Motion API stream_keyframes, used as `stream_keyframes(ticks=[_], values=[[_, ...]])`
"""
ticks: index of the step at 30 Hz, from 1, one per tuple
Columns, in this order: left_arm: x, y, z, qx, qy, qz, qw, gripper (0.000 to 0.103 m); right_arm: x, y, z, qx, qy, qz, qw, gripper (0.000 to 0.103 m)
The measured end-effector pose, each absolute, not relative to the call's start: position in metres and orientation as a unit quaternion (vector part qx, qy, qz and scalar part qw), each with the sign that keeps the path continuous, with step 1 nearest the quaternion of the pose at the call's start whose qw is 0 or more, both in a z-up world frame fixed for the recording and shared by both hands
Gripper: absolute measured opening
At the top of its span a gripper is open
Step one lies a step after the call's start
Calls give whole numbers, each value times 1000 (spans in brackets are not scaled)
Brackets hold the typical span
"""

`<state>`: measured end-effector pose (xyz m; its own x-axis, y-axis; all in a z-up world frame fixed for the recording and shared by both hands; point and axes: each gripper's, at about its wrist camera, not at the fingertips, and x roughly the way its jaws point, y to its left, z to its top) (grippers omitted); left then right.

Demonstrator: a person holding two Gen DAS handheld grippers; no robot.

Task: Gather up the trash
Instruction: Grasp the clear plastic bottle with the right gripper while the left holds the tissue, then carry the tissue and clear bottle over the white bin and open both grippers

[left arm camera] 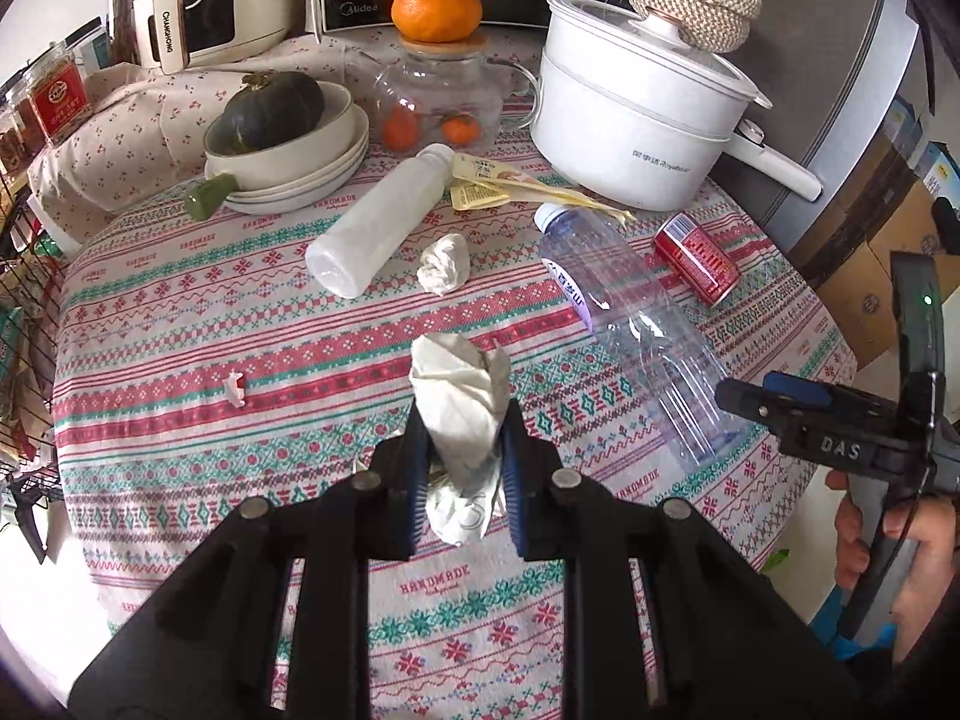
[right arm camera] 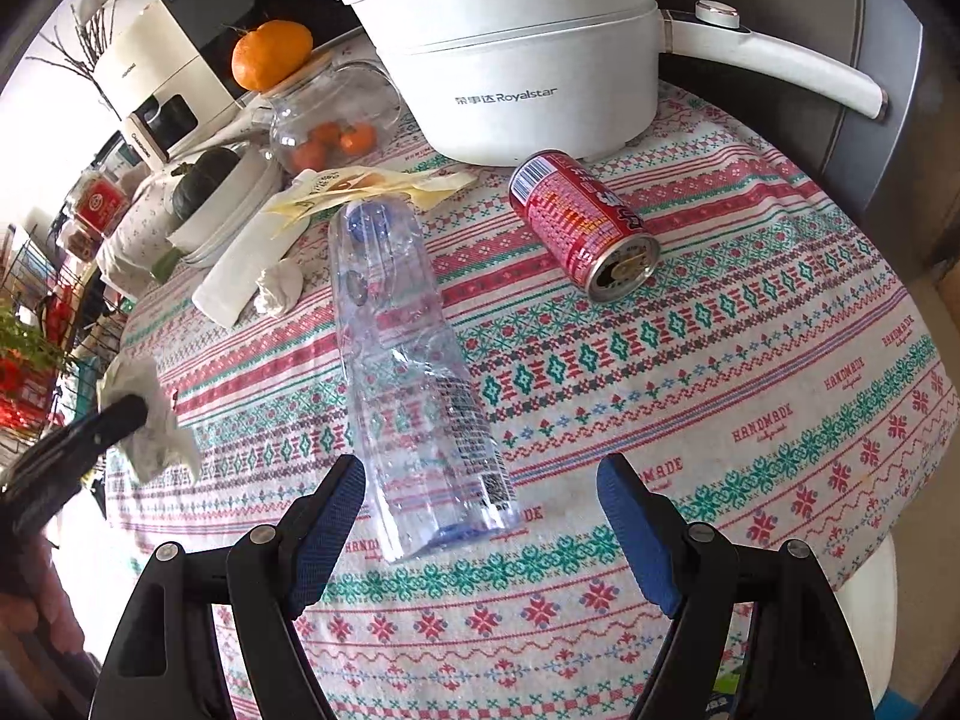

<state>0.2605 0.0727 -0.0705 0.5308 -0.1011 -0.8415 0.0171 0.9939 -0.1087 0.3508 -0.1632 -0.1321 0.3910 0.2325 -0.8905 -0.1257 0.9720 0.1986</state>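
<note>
My left gripper point(left arm camera: 462, 420) is shut on a crumpled white paper wad point(left arm camera: 462, 414), held above the patterned tablecloth; the same paper wad point(right arm camera: 150, 420) shows at the left of the right wrist view. My right gripper point(right arm camera: 480, 480) stands open just above the base end of a clear plastic bottle point(right arm camera: 408, 360) that lies on its side. That clear bottle point(left arm camera: 630, 324) also lies right of centre in the left wrist view. A red can point(right arm camera: 582, 222) lies on its side beyond it. A white bottle point(left arm camera: 378, 222), a small tissue ball point(left arm camera: 444, 264) and yellow wrappers point(left arm camera: 498, 183) lie farther back.
A white electric pot point(left arm camera: 636, 114) stands at the back right, a glass jar point(left arm camera: 438, 96) with an orange on its lid at the back centre, and stacked bowls point(left arm camera: 300, 162) holding a dark squash at the back left. A tiny paper scrap point(left arm camera: 235, 387) lies left. A wire rack point(left arm camera: 24, 300) borders the table's left edge.
</note>
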Motion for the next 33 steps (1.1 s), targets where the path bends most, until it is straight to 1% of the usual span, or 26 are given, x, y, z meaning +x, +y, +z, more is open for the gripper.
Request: stream_keyframes(ticks=[5,10,11,12,13,15,19,24,33], values=[[234,77,-66,-48,482,-27,874,23,361,-146,-143,12,530,111,841,81],[219,82,-69,-62,480,-19,875,23,363,-139,-155,18,534,132,835,80],[216,82,-70,-64,480,-18,875,23,362,-137,-157,18,534,139,834,78],[214,84,-71,-66,480,-16,875,23,361,-135,-159,16,537,147,831,72],[211,85,-71,-70,479,-16,875,23,359,-133,-159,10,538,150,829,68],[205,85,-71,-76,478,-18,875,23,354,-129,-158,-11,539,149,829,67],[198,85,-69,-75,473,-21,878,23,342,-132,-144,-19,541,155,827,63],[189,82,-64,-67,462,-29,884,23,315,-143,-115,-25,523,172,834,62],[174,68,-53,-52,445,-58,892,23,267,-184,-78,4,501,179,847,60]])
